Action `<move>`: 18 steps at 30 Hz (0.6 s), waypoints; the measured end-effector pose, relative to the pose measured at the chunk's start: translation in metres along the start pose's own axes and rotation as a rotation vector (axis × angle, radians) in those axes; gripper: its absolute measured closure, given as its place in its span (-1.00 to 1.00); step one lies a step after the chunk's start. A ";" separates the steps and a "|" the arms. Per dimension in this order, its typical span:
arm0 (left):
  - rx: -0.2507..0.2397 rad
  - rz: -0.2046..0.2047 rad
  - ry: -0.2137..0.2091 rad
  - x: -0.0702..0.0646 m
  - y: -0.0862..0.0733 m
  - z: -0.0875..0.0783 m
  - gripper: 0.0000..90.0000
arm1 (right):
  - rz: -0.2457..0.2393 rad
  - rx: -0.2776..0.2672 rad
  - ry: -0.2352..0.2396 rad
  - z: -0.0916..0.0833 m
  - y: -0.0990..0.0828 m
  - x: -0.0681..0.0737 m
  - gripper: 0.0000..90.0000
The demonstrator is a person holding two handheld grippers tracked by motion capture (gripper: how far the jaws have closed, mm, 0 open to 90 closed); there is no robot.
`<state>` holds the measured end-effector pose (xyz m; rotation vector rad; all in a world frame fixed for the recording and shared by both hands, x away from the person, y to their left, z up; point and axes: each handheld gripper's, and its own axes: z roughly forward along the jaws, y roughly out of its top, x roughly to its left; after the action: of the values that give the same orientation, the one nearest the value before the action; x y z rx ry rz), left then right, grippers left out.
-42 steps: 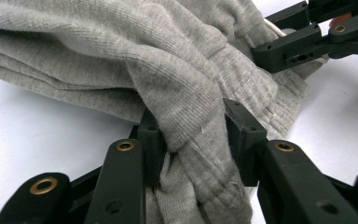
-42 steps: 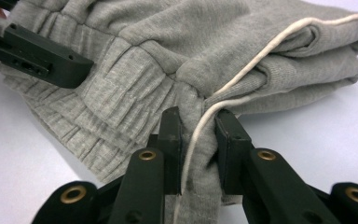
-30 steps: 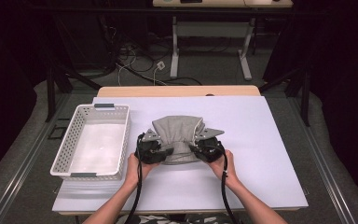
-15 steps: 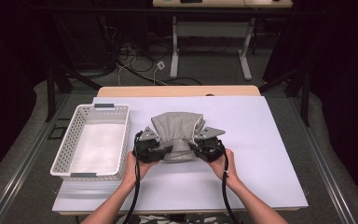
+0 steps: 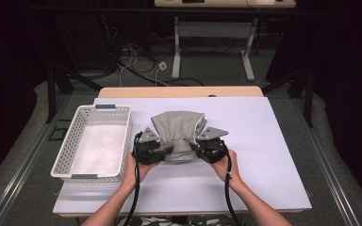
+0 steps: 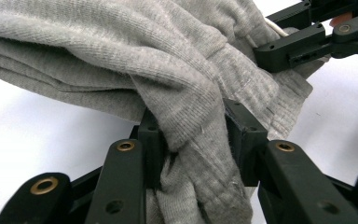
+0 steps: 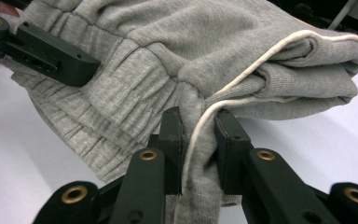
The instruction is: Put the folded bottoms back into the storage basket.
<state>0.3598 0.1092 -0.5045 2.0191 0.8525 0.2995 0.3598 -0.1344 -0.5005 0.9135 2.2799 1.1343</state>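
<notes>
High view: both grippers' fingers (image 5: 167, 149) pinch the grey garment (image 5: 176, 127) between them.

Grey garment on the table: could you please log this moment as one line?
grey garment: folded, on table | left gripper: shut on it | right gripper: shut on it

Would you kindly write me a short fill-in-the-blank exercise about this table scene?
1. Both grippers are shut on a folded ____ garment.
2. The white basket stands to the ____ of the garment in the high view.
3. The left gripper and the right gripper pinch the garment's edge nearest the ____.
4. A thin ____ cord runs along the garment in the right gripper view.

Missing words: grey; left; person; white
</notes>
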 end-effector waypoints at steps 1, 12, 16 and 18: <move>-0.002 0.002 0.003 0.000 0.000 -0.001 0.41 | 0.000 -0.002 0.001 0.000 0.000 0.000 0.67; -0.024 0.010 0.005 -0.001 0.003 -0.009 0.40 | -0.015 -0.018 0.000 -0.006 0.006 0.004 0.66; -0.038 0.016 0.009 -0.001 0.006 -0.013 0.40 | -0.019 -0.032 -0.003 -0.009 0.011 0.005 0.67; -0.040 0.017 0.009 -0.001 0.007 -0.014 0.40 | -0.022 -0.036 -0.006 -0.010 0.011 0.005 0.67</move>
<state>0.3553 0.1154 -0.4912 1.9899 0.8294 0.3332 0.3545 -0.1312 -0.4860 0.8746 2.2522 1.1582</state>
